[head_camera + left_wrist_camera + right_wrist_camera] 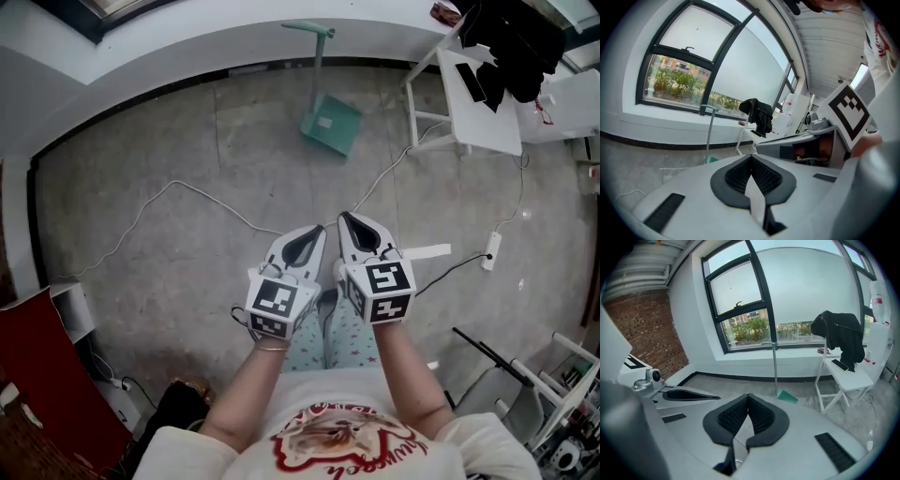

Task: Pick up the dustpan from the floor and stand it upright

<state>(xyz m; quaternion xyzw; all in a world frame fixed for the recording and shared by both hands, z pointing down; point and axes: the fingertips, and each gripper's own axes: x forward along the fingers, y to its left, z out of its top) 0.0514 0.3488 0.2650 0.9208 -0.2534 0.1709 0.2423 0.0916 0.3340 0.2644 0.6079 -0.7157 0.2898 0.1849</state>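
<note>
The dustpan (330, 122) is teal-green plastic: an angular scoop with a thin straight pole ending in a bent grip. It stands on the floor (169, 272) at the upper centre of the head view, close under the window (787, 291), with its pole vertical. In the left gripper view its scoop is mostly hidden behind the gripper's body.

The left gripper (314, 234) and right gripper (349, 222) are smooth white shells at the centre of the frame. Their ribbed black fingers (733, 416) are pressed together with nothing between them.

The floor is mottled grey concrete crossed by a thin white cable (159, 199). At upper right a dark garment (511, 42) is draped over a white table (487, 117). A brick wall (647, 329) shows at the left of the right gripper view.
</note>
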